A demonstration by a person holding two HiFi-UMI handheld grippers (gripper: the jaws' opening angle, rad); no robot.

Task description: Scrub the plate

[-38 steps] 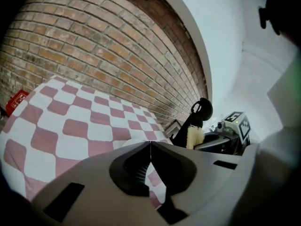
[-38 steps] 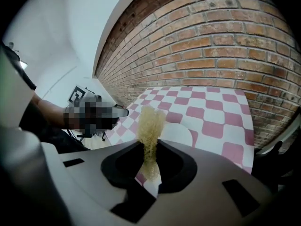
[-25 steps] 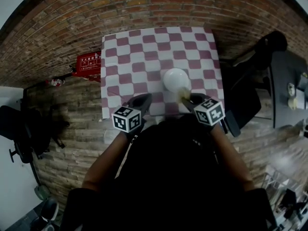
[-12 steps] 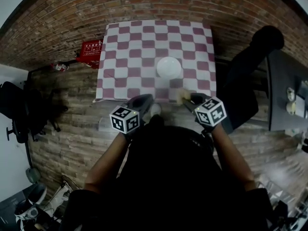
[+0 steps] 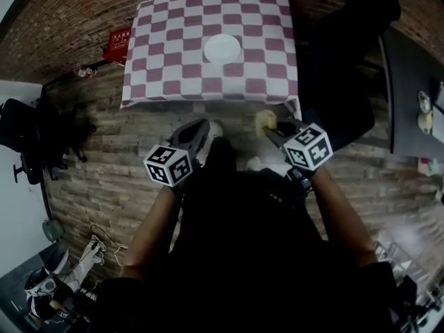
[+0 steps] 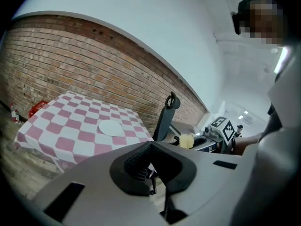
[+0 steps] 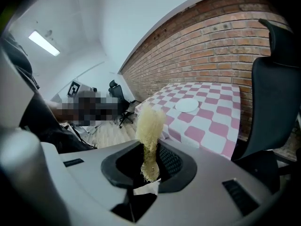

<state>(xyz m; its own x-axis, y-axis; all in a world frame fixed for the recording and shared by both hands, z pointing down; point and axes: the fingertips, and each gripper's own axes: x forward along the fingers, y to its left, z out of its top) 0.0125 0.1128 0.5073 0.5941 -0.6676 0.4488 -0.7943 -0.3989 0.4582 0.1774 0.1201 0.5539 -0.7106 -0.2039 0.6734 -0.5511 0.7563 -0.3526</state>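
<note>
A white plate (image 5: 222, 48) (image 6: 110, 127) (image 7: 187, 105) lies alone on the red-and-white checked tablecloth (image 5: 166, 47), well ahead of both grippers. My right gripper (image 5: 276, 127) (image 7: 149, 154) is shut on a pale yellow fibrous scrubber (image 5: 264, 122) (image 7: 149, 126) (image 6: 187, 141) that sticks up out of its jaws. My left gripper (image 5: 198, 132) (image 6: 149, 171) is shut with nothing between its jaws. Both hang over the wood floor, short of the table's near edge.
A black office chair (image 5: 340, 61) (image 6: 165, 117) (image 7: 275, 102) stands at the table's right side. A dark desk (image 5: 416, 96) is farther right. A red box (image 5: 116, 40) and a small bottle (image 5: 83, 71) sit by the brick wall on the left. Another black chair (image 5: 28, 144) is at far left.
The table and plate have slid away toward the top of the head view. Both grippers, once at the table's near edge beside the plate, are now back over the floor. The scrubber stays held.
</note>
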